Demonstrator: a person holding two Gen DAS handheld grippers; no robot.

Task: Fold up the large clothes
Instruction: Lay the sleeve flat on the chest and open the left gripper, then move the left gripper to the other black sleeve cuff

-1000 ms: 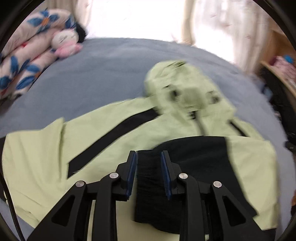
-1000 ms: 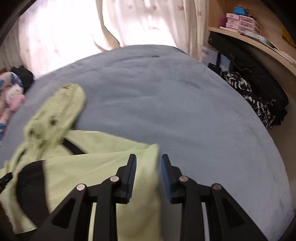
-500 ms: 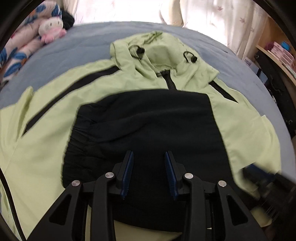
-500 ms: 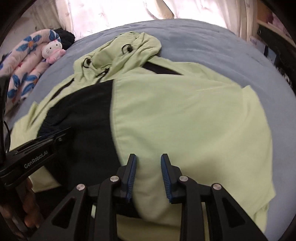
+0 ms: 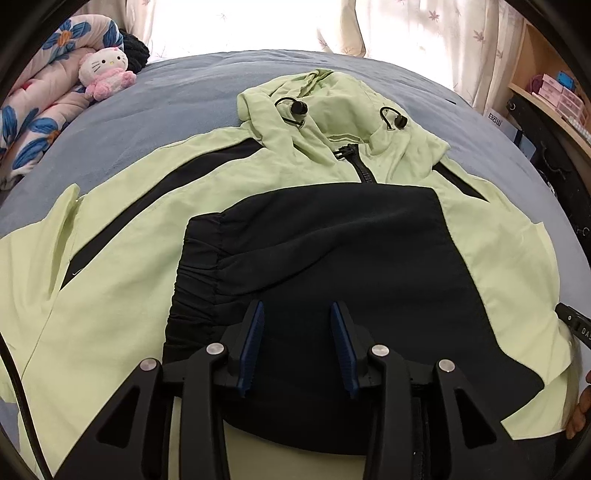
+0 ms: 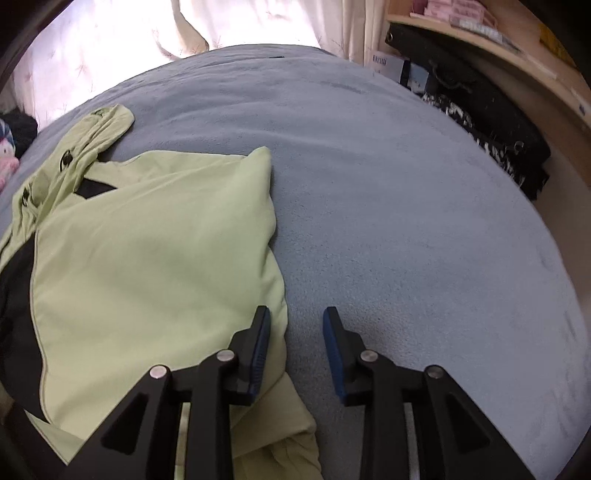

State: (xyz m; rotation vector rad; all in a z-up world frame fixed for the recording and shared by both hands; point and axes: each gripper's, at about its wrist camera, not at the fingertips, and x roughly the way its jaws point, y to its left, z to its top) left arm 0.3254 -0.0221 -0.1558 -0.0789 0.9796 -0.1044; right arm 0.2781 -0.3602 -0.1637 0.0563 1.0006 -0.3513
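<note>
The left hand-held gripper (image 5: 297, 341) hovers over the black panel (image 5: 332, 251) of the pale green jacket (image 5: 122, 280), its jaws opening with nothing clamped between them. The right hand-held gripper (image 6: 295, 349) is also opening, astride the jacket's right edge with bare blanket showing between the pads. The jacket lies spread on the grey-blue bed (image 6: 406, 192), hood (image 5: 332, 99) toward the curtains (image 5: 406, 29).

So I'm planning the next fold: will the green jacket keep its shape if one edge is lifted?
Probably not. The green jacket lies in soft creases on the bed, so it would likely drape and sag. Its hood is crumpled, which suggests thin, light fabric. The smooth shell may slip between pads.
</note>
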